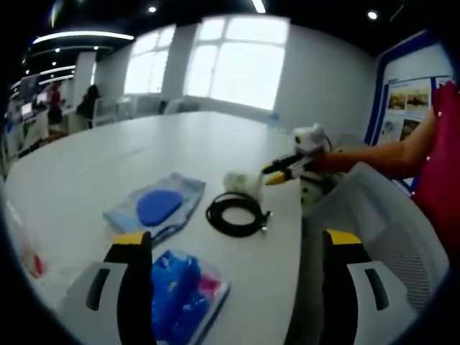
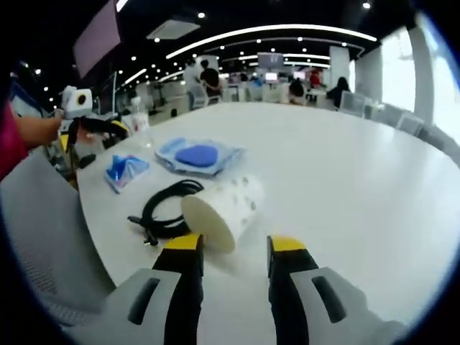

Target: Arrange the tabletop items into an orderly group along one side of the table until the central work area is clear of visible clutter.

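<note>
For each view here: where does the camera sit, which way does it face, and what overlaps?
Left gripper view: rides the left gripper, facing across the table toward windows; the right gripper and an arm show.
Right gripper view: rides the right gripper, facing the office; the tipped cup lies beyond its jaws.
Shared: cup, coiled cable, blue packets.

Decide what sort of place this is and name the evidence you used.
Probably an open-plan office or meeting area: a large white table, rows of desks with monitors under strip ceiling lights, and a poster board on the wall.
</note>
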The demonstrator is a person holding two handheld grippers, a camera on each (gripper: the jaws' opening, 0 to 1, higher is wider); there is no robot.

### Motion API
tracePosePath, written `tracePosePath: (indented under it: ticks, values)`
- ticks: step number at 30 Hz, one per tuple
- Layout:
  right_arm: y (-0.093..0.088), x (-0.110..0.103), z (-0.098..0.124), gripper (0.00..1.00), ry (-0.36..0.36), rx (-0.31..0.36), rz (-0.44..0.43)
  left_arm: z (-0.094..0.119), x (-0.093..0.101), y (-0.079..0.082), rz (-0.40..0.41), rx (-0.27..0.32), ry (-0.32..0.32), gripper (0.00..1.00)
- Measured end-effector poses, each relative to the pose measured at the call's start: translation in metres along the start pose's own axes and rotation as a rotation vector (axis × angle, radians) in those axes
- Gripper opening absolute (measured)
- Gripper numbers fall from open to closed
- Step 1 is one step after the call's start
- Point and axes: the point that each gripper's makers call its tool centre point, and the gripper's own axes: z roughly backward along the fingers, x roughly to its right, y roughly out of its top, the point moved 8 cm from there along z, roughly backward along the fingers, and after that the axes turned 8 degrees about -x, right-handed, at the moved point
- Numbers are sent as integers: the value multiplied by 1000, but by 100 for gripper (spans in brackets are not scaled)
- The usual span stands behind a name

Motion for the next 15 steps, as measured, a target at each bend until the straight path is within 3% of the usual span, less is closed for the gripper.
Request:
tracePosePath:
  ticks: [15]
  values:
    - [-12,1,-15,16,35,-21,-103,-1,0,0,5,-10,4,92]
